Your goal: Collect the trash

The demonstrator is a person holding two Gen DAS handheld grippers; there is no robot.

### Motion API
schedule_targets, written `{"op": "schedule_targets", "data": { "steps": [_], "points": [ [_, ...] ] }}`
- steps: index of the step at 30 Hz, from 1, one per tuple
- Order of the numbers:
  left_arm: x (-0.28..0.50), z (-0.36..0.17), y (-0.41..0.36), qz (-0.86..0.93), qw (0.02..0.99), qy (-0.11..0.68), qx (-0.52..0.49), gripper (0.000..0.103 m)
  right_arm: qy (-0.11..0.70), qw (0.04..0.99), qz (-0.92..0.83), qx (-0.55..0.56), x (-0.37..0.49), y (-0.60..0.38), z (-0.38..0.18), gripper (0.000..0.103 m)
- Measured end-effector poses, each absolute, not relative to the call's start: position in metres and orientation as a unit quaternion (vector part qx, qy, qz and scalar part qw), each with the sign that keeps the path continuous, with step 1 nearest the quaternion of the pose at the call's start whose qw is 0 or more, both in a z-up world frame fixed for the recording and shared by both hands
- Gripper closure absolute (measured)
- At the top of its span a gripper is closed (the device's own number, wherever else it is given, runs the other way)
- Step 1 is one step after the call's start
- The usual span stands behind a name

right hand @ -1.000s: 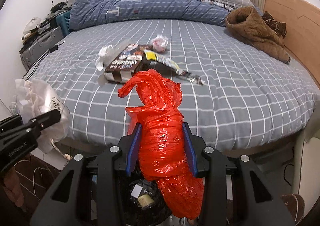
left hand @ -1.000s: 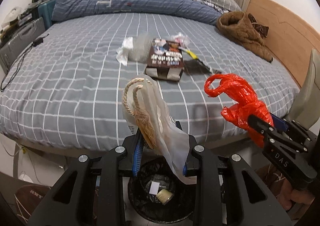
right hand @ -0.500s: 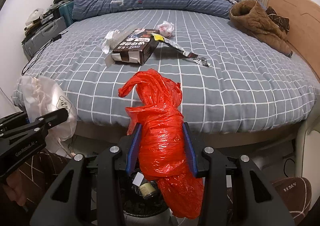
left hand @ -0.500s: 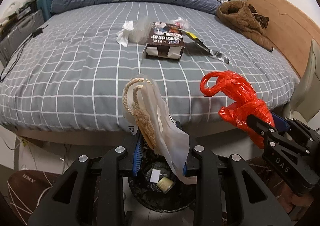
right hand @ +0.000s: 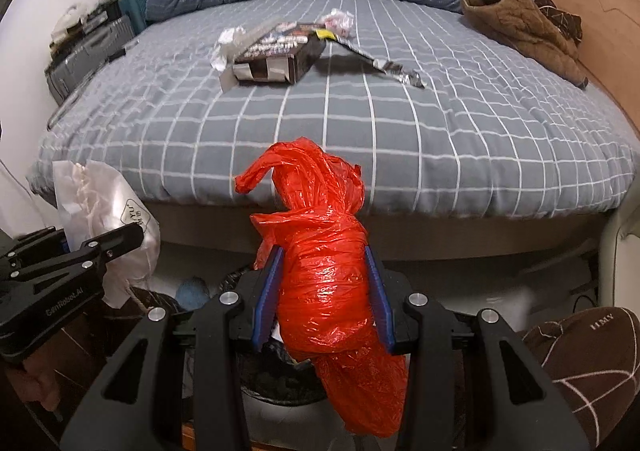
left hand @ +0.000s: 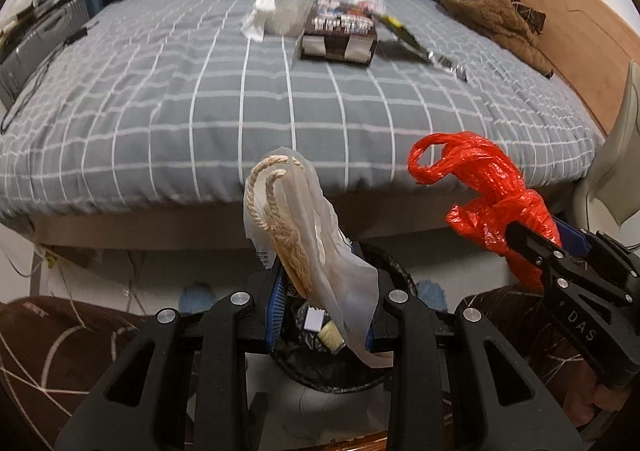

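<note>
1. The bed (left hand: 280, 91) still carries a dark box (left hand: 340, 35) and wrappers on its far side.
2. Your bin (left hand: 344, 363) sits below both grippers, ready for dropping.
3. Right gripper (right hand: 324, 303): jaws clamp the red bag (right hand: 320, 251).
4. Left gripper (left hand: 320, 307): jaws pinch the translucent bag (left hand: 320, 243).

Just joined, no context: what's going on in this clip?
A person is clearing trash off a bed. The left tool grips a translucent bag with rope handles; the right tool grips a red plastic bag. Both are above a black bin at the bed's foot. A box and wrappers remain on the bed.
</note>
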State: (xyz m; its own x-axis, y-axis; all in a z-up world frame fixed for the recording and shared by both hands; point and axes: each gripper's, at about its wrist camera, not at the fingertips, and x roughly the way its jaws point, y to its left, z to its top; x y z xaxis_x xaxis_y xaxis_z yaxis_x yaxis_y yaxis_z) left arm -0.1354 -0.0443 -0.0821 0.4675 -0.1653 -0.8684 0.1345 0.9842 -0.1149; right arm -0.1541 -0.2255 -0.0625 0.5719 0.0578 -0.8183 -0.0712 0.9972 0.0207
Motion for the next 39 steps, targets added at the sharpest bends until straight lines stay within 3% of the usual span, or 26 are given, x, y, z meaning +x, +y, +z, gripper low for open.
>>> {"op": "schedule_targets", "data": {
  "steps": [31,39],
  "points": [
    [-0.097,-0.231,-0.032,-0.052,0.781,0.622,-0.015,0.075,0.603,0.794,0.073,-0.031,-0.113,-0.187,-0.208,0.064],
    [-0.094,-0.248,-0.005,-0.023,0.772,0.634,-0.031,0.075,0.633,0.767,0.094,-0.035,-0.100,-0.170,-0.237,0.064]
  ]
}}
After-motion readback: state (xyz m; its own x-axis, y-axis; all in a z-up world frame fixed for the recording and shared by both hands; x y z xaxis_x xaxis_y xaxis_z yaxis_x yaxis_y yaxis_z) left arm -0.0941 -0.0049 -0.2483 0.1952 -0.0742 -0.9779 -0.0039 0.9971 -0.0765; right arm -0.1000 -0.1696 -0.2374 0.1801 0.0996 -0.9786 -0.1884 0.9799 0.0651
